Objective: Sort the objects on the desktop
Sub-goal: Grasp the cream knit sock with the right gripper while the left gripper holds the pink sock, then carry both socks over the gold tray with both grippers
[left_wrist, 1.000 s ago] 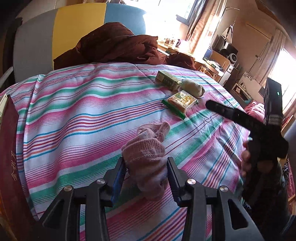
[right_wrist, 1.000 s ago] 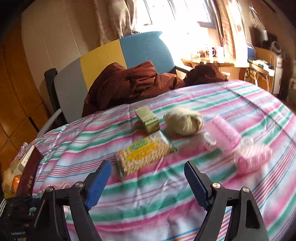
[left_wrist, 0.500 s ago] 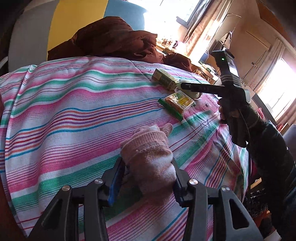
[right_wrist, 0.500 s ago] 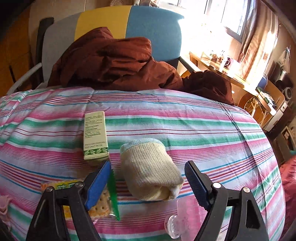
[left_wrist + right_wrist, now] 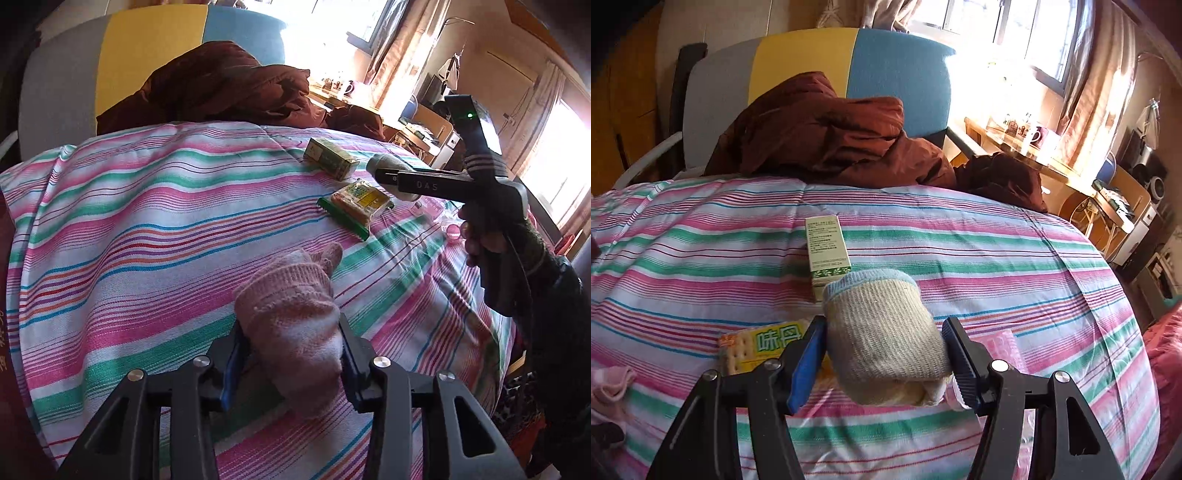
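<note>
A pink knitted glove lies on the striped cloth, and my left gripper is shut on its lower part, both fingers pressing its sides. The glove also shows at the left edge of the right wrist view. My right gripper is shut on a rolled cream sock with a blue cuff. A green box lies just behind the sock, and a biscuit packet lies to its left. From the left wrist view, a hand holds the right gripper over the sock.
A pink plastic item lies partly hidden behind the right finger. A brown jacket is heaped on a grey, yellow and blue chair at the far edge. A dark red book sits at the left border. A cluttered desk stands by the window.
The right gripper swung from the biscuit packet over to the cream sock, and its fingers closed in on it. The left gripper stayed closed around the pink glove.
</note>
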`<control>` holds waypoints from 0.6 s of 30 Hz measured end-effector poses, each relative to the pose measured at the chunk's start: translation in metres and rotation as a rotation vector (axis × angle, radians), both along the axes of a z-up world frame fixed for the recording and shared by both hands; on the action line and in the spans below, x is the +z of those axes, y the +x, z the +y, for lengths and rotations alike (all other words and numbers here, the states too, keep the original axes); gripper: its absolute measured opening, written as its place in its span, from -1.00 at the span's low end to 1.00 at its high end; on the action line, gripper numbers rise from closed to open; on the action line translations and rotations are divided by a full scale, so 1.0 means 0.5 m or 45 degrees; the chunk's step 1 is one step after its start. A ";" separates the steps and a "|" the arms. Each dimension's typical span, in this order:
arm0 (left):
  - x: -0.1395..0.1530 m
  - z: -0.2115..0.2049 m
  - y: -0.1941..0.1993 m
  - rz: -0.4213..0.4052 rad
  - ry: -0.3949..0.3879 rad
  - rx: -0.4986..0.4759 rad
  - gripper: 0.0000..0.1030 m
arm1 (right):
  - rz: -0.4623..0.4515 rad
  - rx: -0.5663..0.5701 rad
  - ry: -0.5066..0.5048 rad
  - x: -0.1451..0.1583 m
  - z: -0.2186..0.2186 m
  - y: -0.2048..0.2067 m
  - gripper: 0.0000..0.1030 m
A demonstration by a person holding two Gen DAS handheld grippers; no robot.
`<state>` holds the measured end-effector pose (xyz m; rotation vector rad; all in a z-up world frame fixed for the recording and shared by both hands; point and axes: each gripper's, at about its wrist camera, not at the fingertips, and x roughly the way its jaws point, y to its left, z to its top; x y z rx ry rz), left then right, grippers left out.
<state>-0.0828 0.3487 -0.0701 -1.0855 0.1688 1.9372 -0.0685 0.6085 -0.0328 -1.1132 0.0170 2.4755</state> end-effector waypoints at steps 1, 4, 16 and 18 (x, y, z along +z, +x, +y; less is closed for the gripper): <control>0.002 -0.003 0.004 0.011 -0.003 -0.002 -0.20 | 0.017 -0.002 -0.007 0.007 -0.011 0.016 0.24; 0.005 -0.018 0.016 0.014 -0.005 -0.015 -0.21 | 0.067 -0.006 -0.043 0.025 -0.045 0.069 0.24; 0.016 -0.112 0.100 -0.031 -0.006 -0.041 -0.21 | 0.113 0.156 -0.233 0.000 -0.241 0.210 0.24; 0.015 -0.131 0.113 -0.037 -0.001 -0.030 -0.21 | 0.112 0.185 -0.254 -0.008 -0.273 0.223 0.24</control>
